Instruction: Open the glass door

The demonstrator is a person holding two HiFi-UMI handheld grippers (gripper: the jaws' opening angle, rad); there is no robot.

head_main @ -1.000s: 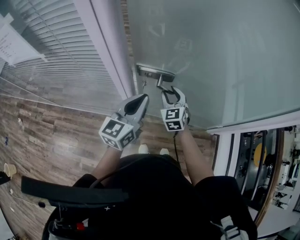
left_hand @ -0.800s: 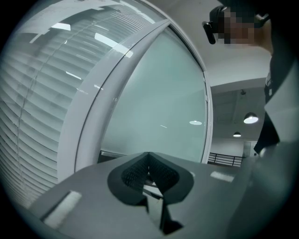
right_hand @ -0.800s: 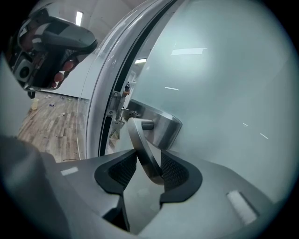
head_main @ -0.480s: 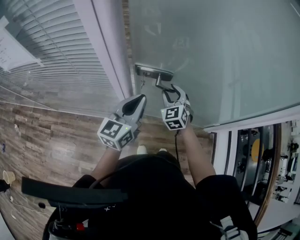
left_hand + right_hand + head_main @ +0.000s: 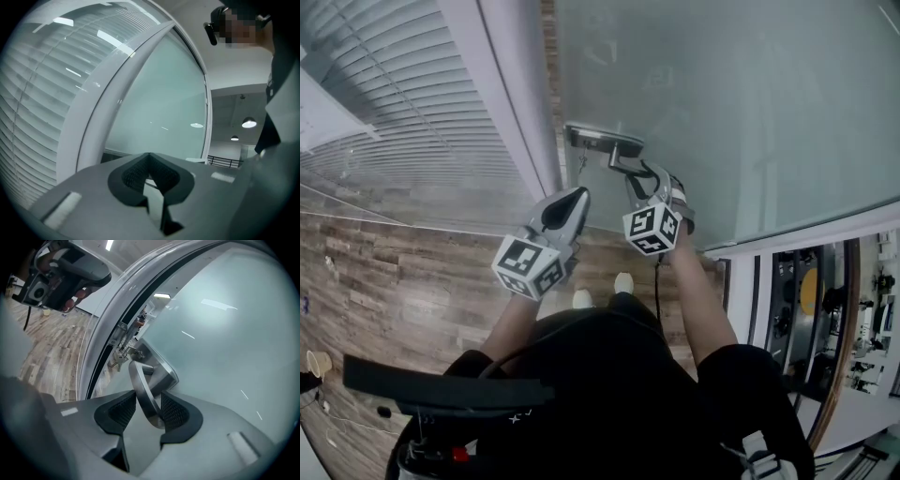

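The frosted glass door (image 5: 722, 112) carries a metal lock plate (image 5: 600, 141) with a lever handle (image 5: 626, 159). My right gripper (image 5: 645, 173) holds that lever; in the right gripper view the handle (image 5: 143, 385) lies slantwise between the ribbed pads (image 5: 173, 411), touching both. Its jaws have just been opening a little with the lever still between them. Keys (image 5: 123, 355) hang from the lock beside the handle. My left gripper (image 5: 577, 194) hangs left of the handle, apart from the door, shut on nothing (image 5: 149, 157).
A white door frame (image 5: 502, 103) runs along the door's left edge, with slatted blinds (image 5: 384, 94) behind glass beyond it. Wood-plank floor (image 5: 394, 272) lies below. At the right, past the door's edge, a doorway (image 5: 825, 309) opens to another room.
My right gripper has rolled with the lever in it, and the handle now tilts from where it stood. The left gripper has hardly moved.
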